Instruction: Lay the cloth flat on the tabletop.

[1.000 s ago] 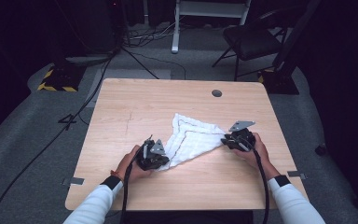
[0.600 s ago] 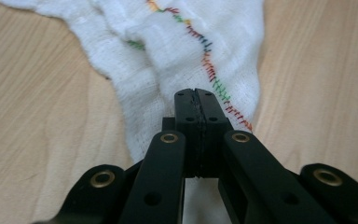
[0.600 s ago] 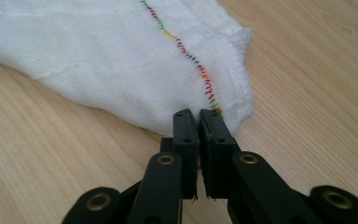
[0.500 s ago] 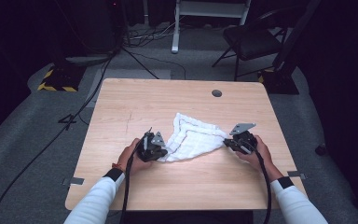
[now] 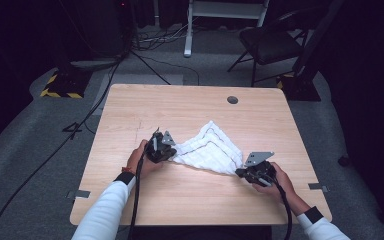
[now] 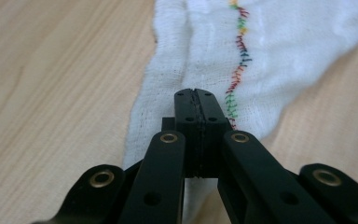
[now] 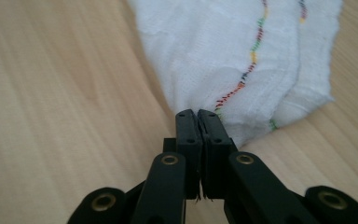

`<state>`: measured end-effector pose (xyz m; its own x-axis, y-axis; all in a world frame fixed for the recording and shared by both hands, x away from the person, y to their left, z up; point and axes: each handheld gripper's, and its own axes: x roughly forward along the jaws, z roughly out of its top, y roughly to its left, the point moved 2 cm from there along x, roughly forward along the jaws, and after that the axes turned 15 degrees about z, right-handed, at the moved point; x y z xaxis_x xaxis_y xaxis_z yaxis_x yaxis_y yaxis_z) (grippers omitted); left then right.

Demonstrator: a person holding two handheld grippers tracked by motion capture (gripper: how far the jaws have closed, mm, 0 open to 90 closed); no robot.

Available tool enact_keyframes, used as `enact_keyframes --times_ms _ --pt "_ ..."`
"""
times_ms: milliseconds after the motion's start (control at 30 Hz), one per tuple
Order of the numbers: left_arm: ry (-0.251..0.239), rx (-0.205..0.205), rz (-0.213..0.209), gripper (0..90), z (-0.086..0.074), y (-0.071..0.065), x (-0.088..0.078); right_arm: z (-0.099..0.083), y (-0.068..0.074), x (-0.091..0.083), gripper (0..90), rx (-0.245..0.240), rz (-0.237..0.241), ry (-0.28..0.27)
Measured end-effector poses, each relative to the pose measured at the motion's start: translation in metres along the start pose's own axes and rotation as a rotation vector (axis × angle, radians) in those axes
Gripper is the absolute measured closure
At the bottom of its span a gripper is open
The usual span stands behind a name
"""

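White cloth [image 5: 210, 150] lies mid-table [image 5: 190, 105], stretched between both tools. Left gripper [image 5: 161, 148] is clamped on the cloth's left corner; in the left gripper view the jaws pinch a fold beside the coloured stitching [image 6: 237, 79]. Right gripper [image 5: 247, 172] is clenched on the right corner, near the table's front edge. Risk: each bite looks thin, so a harder sideways pull could slip a corner free, or tension could bunch the weave and skew the fold
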<state>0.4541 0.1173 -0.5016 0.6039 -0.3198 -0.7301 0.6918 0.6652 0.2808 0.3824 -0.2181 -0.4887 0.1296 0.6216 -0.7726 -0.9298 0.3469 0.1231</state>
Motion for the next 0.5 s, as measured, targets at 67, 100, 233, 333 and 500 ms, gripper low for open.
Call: enact_keyframes --times_ms 67,100,233,333,500 --pt "0.01 -0.015 0.001 89.2 0.003 0.003 0.003 0.001 0.01 0.002 88.4 -0.017 0.014 0.004" --pt "0.005 -0.023 0.008 89.2 0.004 0.005 0.006 0.001 0.015 0.003 88.4 -0.026 0.016 0.005" --pt "-0.006 -0.046 0.027 89.1 0.01 0.012 0.015 0.004 0.031 0.009 88.4 -0.047 0.038 -0.003" --pt "-0.011 -0.057 0.053 89.0 0.014 0.015 0.022 0.005 0.038 0.013 87.8 -0.053 0.046 0.0" --pt "-0.007 -0.069 0.089 80.0 0.017 0.017 0.023 0.004 0.035 0.006 76.3 -0.057 0.039 -0.049"
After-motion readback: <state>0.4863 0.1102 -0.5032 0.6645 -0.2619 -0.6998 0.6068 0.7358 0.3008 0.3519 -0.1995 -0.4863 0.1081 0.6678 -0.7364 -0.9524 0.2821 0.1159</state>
